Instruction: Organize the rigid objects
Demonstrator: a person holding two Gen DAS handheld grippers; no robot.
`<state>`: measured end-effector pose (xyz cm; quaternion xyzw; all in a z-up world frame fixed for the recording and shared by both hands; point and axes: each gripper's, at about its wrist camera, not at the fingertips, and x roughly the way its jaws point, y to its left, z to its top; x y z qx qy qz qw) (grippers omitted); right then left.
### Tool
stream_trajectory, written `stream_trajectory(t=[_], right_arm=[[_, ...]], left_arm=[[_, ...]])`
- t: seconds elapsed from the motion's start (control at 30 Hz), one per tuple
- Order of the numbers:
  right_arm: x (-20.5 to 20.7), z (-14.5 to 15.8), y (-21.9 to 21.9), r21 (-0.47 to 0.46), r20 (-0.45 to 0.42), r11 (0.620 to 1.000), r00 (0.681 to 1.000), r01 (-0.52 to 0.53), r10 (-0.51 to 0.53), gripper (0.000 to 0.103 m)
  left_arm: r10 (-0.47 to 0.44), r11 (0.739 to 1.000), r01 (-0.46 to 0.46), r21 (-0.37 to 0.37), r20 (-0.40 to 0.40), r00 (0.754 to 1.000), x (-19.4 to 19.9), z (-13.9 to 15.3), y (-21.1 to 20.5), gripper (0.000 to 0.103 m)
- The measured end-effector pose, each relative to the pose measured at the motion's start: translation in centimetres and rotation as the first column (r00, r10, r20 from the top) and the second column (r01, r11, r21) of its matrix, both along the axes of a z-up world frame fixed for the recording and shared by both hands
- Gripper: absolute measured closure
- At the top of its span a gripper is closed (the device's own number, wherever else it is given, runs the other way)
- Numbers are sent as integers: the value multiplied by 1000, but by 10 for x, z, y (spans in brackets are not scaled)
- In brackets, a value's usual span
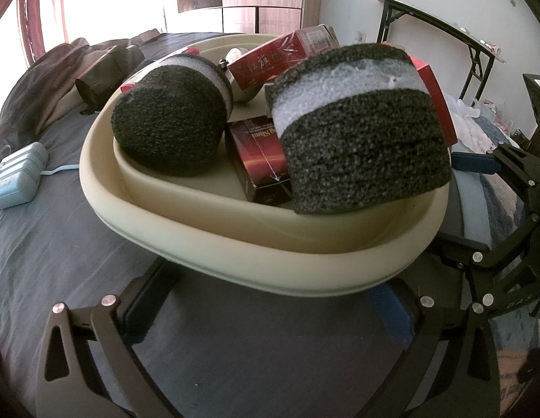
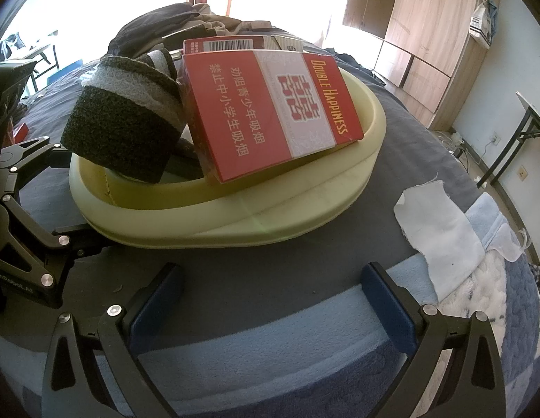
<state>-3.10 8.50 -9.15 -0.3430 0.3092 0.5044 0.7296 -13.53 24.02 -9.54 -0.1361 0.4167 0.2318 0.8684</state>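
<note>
Two grippers, both with jaws spread wide and nothing between them: left gripper [image 1: 270, 317] and right gripper [image 2: 270, 299] sit low over the bedspread [image 1: 61, 244], just short of the cream basin [image 1: 235, 257]. Basin is already loaded: two black-and-white foam cylinders [image 1: 360, 146], a dark red box [image 1: 259, 156] lying flat between them, and a red carton [image 2: 270, 111] leaning on the far rim (tilted, since the foam takes the floor space). Something shiny and metal behind the left cylinder, possibly a small bowl; too hidden to call. White cloth [image 2: 440, 237] lies apart on the quilt. My read: sorting looks mostly done, and both grippers flank the basin edge, maybe to shift it.
</note>
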Motion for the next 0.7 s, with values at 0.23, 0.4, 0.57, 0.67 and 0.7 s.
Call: stream_trajectory(t=[0.23,0.4,0.57,0.67,0.7], right_arm=[[0,0,0,0,0,1000,1000,0,0,0],[0,0,0,0,0,1000,1000,0,0,0],[0,0,0,0,0,1000,1000,0,0,0],[0,0,0,0,0,1000,1000,0,0,0],[0,0,0,0,0,1000,1000,0,0,0]], left_arm=[[0,1000,0,0,0,1000,0,0,0,0],[0,1000,0,0,0,1000,-1,0,2,0],[0,1000,0,0,0,1000,0,0,0,0],[0,1000,0,0,0,1000,0,0,0,0],[0,1000,0,0,0,1000,0,0,0,0]])
